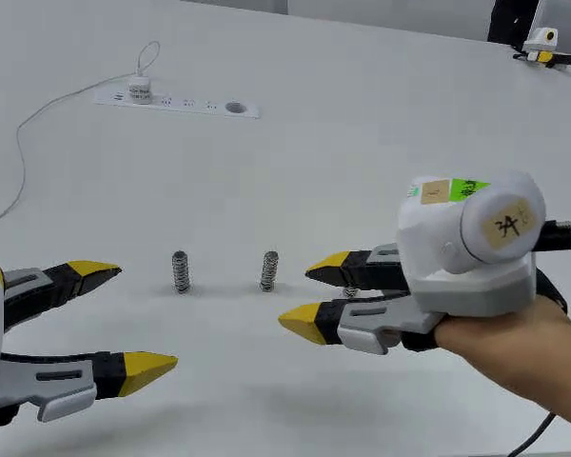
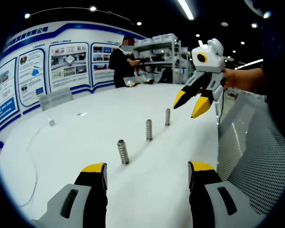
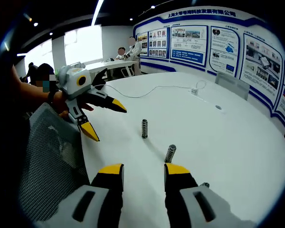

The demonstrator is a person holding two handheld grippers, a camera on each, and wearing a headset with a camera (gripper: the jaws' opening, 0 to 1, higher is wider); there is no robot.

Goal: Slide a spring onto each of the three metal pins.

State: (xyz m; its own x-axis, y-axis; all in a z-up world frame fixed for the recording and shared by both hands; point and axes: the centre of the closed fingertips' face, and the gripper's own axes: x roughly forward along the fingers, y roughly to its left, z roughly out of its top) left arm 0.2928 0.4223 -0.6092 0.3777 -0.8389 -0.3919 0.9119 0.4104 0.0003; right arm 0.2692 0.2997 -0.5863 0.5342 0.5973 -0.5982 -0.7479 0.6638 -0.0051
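White table (image 1: 295,143) holds 3 upright springs (image 2: 148,129) in a row. Left gripper (image 1: 147,316) and right gripper (image 1: 294,297) hover, jaws open, empty.

Noted on right claw (image 1: 297,297): two black tapered jaws with yellow tips, grey ribbed plates along the sides. Behind, white rounded plastic housing (image 1: 457,257); round tan sticker (image 1: 504,226) with black handwritten mark on its end, small tan label (image 1: 435,191) and green label (image 1: 468,188) on top. Black plug (image 1: 563,231) at rear, thin black cable (image 1: 536,436) below. Same on left claw (image 1: 147,316): black jaws, yellow tips, grey slotted plates, white body.
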